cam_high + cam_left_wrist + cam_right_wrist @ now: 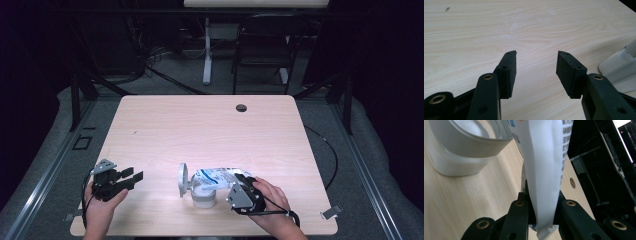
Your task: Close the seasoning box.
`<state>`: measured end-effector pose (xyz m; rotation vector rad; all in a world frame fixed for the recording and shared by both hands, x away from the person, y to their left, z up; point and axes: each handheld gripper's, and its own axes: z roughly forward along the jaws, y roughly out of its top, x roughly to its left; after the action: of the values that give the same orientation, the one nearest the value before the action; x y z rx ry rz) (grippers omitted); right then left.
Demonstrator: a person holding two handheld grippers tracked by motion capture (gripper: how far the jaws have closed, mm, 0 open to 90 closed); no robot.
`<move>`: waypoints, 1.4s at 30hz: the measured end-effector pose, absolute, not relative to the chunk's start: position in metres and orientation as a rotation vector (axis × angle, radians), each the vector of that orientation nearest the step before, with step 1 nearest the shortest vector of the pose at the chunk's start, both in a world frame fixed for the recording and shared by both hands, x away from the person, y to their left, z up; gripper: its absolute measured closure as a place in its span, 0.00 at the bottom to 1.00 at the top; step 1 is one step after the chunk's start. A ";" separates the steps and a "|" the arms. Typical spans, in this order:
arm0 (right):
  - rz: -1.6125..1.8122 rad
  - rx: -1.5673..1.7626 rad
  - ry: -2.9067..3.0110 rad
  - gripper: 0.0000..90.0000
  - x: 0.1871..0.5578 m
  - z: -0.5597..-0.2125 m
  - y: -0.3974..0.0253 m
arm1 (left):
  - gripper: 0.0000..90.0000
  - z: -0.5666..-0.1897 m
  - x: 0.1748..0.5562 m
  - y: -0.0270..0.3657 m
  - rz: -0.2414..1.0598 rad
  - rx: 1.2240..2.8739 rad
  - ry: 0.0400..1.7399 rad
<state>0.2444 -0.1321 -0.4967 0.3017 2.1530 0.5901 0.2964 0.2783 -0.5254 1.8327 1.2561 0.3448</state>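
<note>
Table (pixel 210 125) of pale wood runs across the high view, with a dark round hole (pixel 241 107) near its far edge. Near the front edge, right of centre, a white jar (pixel 204 196) stands upright, its round lid (pixel 183 179) hinged open and standing on edge at the jar's left. A white pouch (pixel 220 176) with blue print lies tipped across the jar's mouth, its far end over the opening and its near end in the right gripper (pixel 244 184).

In the right gripper view the jaws are closed tight on the pouch's sealed edge (pixel 544 195), the white film with dark print rising between them towards the jar's rim (pixel 474 142). The jar's wall is translucent and white; what is inside cannot be told. The person's right hand (pixel 272 200) wraps the gripper body, and a black cable (pixel 280 214) loops by the wrist.

The left gripper (pixel 129 179) hovers near the table's front left corner, well apart from the jar, held in the left hand (pixel 100 205). In the left gripper view its jaws stand wide apart with nothing between them, bare wood below, and the lid's pale edge (pixel 619 67) shows at the right side.

Beyond the table, a dark chair (pixel 262 47) and a white table leg (pixel 207 50) stand on the grey floor.
</note>
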 end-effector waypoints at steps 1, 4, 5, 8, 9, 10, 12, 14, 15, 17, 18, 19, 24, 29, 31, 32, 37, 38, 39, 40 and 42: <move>0.606 0.313 2.152 0.91 0.244 -0.497 -0.132 | 0.57 -0.525 0.296 0.278 0.345 1.832 1.256; 0.657 0.345 2.152 0.91 0.244 -0.499 -0.133 | 0.57 -0.525 0.296 0.279 0.350 1.828 1.257; 0.669 0.353 2.152 0.91 0.245 -0.499 -0.134 | 0.57 -0.525 0.296 0.279 0.352 1.827 1.257; 0.718 0.386 2.149 0.91 0.246 -0.500 -0.134 | 0.57 -0.525 0.296 0.279 0.352 1.831 1.258; 0.720 0.391 2.152 0.91 0.246 -0.500 -0.134 | 0.57 -0.526 0.296 0.279 0.352 1.831 1.258; 0.741 0.408 2.151 0.91 0.246 -0.500 -0.134 | 0.57 -0.525 0.296 0.279 0.352 1.831 1.258; 0.773 0.426 2.144 0.91 0.247 -0.501 -0.134 | 0.57 -0.525 0.296 0.279 0.352 1.830 1.258; 0.806 0.442 2.143 0.91 0.248 -0.501 -0.134 | 0.57 -0.525 0.296 0.280 0.350 1.831 1.258; 0.815 0.448 2.143 0.91 0.248 -0.501 -0.134 | 0.57 -0.525 0.296 0.280 0.349 1.832 1.259; 0.838 0.463 2.145 0.91 0.249 -0.501 -0.134 | 0.57 -0.525 0.296 0.280 0.349 1.832 1.259; 0.852 0.468 2.145 0.91 0.249 -0.501 -0.135 | 0.57 -0.525 0.296 0.279 0.352 1.829 1.259; 0.860 0.473 2.146 0.91 0.248 -0.501 -0.135 | 0.57 -0.525 0.296 0.279 0.352 1.831 1.258; 0.892 0.492 2.141 0.91 0.248 -0.502 -0.134 | 0.57 -0.526 0.297 0.279 0.352 1.831 1.258; 0.935 0.531 2.147 0.91 0.251 -0.501 -0.137 | 0.57 -0.525 0.297 0.279 0.353 1.831 1.258; 0.955 0.556 2.148 0.91 0.252 -0.500 -0.138 | 0.57 -0.525 0.296 0.279 0.353 1.829 1.259; 0.961 0.565 2.143 0.91 0.253 -0.499 -0.139 | 0.57 -0.525 0.296 0.279 0.351 1.832 1.257; 0.987 0.615 2.131 0.91 0.257 -0.498 -0.142 | 0.57 -0.524 0.296 0.280 0.351 1.826 1.257; 0.995 0.627 2.127 0.91 0.258 -0.498 -0.142 | 0.57 -0.524 0.296 0.280 0.351 1.825 1.257; 1.003 0.636 2.124 0.91 0.259 -0.498 -0.142 | 0.57 -0.524 0.296 0.280 0.352 1.824 1.257; 1.010 0.645 2.123 0.91 0.260 -0.498 -0.143 | 0.57 -0.524 0.296 0.280 0.352 1.823 1.257; 1.022 0.662 2.113 0.91 0.262 -0.497 -0.143 | 0.57 -0.524 0.296 0.280 0.353 1.825 1.254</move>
<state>0.2620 -0.1434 -0.4972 0.6620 2.1133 1.0220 0.2958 0.2802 -0.5236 1.8245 1.2544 0.3535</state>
